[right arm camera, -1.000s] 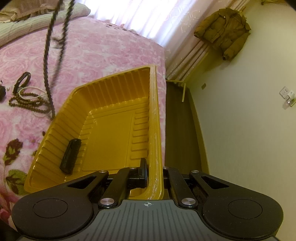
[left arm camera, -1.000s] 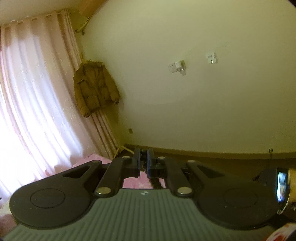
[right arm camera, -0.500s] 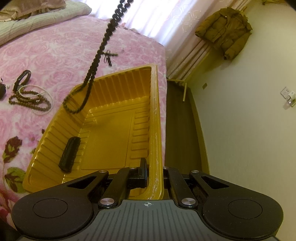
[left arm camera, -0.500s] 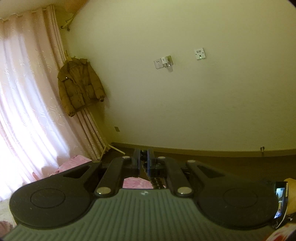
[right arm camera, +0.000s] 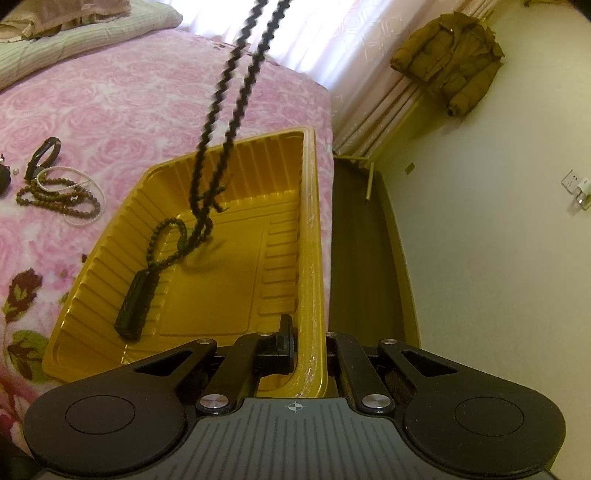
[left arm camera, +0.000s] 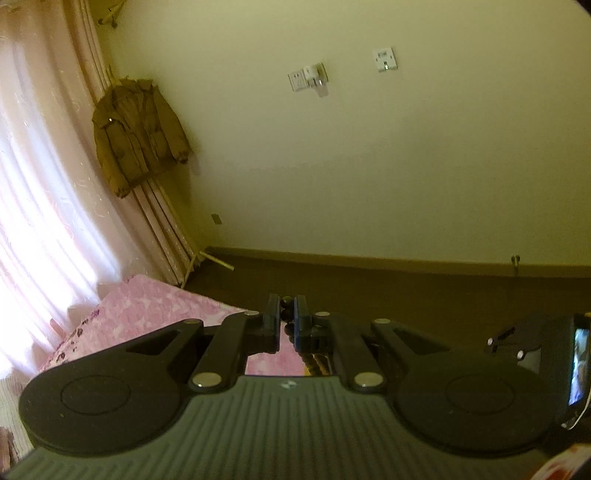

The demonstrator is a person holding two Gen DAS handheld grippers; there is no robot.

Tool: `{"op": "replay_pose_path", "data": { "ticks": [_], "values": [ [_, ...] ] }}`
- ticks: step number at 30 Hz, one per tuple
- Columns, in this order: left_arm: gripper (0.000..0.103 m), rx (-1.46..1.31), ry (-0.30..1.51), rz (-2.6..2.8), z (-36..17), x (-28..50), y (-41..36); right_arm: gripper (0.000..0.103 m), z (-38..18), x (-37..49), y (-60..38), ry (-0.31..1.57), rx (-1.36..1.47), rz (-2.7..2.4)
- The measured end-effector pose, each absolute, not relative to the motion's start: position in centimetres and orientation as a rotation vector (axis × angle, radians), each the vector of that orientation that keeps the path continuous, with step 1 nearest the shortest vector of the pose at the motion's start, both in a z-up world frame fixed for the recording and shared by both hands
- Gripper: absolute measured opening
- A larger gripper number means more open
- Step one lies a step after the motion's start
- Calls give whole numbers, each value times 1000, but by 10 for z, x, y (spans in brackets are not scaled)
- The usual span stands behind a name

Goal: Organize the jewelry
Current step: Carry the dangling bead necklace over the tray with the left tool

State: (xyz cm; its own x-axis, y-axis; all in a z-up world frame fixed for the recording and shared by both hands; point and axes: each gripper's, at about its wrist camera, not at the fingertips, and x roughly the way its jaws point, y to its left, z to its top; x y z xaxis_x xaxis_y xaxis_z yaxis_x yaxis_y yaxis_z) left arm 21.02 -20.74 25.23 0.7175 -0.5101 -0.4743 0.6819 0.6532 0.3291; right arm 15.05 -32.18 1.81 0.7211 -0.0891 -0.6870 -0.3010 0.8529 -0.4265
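Your left claw is clamped on the dark bead strand, whose limp lower end coils into the yellow tray. Your right claw pinches the tray rim. Beads appear light, floppy, tangle-prone; grip mid-strand.

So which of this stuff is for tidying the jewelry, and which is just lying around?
For the job:
- dark bead necklace, hanging into the tray
- yellow tray
- black piece already in the tray
- bead strings and black band on the bed
- left gripper, right gripper

Just lying around:
- brown coat
- curtains
- folded blanket
- wall sockets
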Motion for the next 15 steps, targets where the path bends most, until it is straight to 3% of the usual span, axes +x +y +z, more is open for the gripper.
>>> {"op": "replay_pose_path", "data": {
  "ticks": [15],
  "values": [
    [6, 572, 426, -731, 224, 219, -213, 3, 17, 150, -323, 771, -554, 129]
  ]
}}
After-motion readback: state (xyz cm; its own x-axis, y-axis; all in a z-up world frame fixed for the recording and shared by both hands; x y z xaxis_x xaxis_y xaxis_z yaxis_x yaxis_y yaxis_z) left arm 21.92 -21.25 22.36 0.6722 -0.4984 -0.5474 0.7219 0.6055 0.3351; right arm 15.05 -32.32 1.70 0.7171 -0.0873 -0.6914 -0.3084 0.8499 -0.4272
